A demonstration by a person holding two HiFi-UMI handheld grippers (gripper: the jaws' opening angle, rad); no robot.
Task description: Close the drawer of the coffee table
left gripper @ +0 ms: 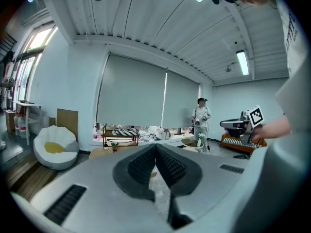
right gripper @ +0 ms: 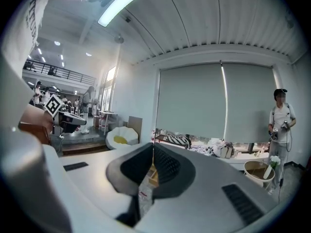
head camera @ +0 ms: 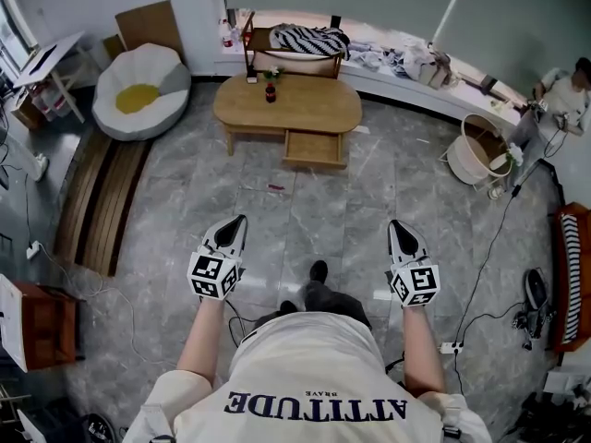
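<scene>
An oval wooden coffee table [head camera: 287, 105] stands across the room on the marble floor. Its drawer [head camera: 314, 149] is pulled out toward me on the front right side. A small dark bottle [head camera: 270, 90] stands on the tabletop. My left gripper [head camera: 235, 225] and my right gripper [head camera: 399, 229] are held side by side in front of the person, well short of the table, both shut and empty. In the left gripper view the tabletop [left gripper: 99, 152] peeks over the shut jaws. In the right gripper view the drawer [right gripper: 154, 175] shows through the slit between the shut jaws.
A white round seat with a yellow cushion [head camera: 140, 90] sits left of the table, a wooden bench [head camera: 100, 201] in front of it. A white basket [head camera: 480, 148] stands at right with cables on the floor [head camera: 489, 247]. A small red item [head camera: 275, 187] lies on the floor. A person [left gripper: 200, 118] stands near the window.
</scene>
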